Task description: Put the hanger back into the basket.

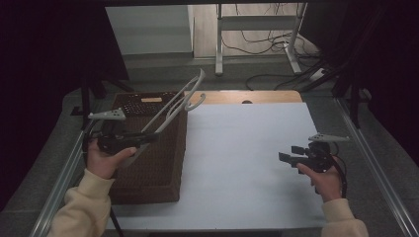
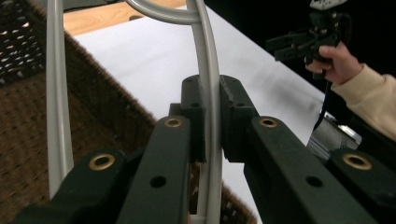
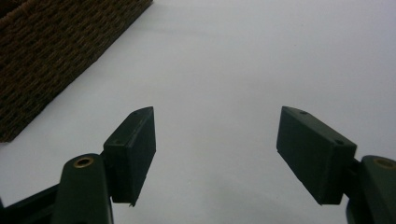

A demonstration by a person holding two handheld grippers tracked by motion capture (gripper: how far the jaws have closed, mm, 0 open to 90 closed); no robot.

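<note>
Beneath the held hanger point(image 1: 180, 101), a wicker basket point(image 1: 158, 168).

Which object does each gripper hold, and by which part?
The left gripper clamps a grey clothes hanger on one thin arm; the right gripper holds nothing.

one grey clothes hanger point(image 1: 179, 102), its bar clamped in one of the two tongs. two tongs in all: the left tongs point(image 1: 148, 137) over the counter's left edge and the right tongs point(image 1: 292, 158) near its right edge, each carried by one hand, so two hands and two cream sleeves. one woven brown basket point(image 1: 158, 163) along the left edge of the counter (its dark mesh lining shows at the far end). one white sheet point(image 1: 237, 163) covering the counter. one counter point(image 1: 267, 96), its bare wood showing as a single strip at the far edge.
</note>
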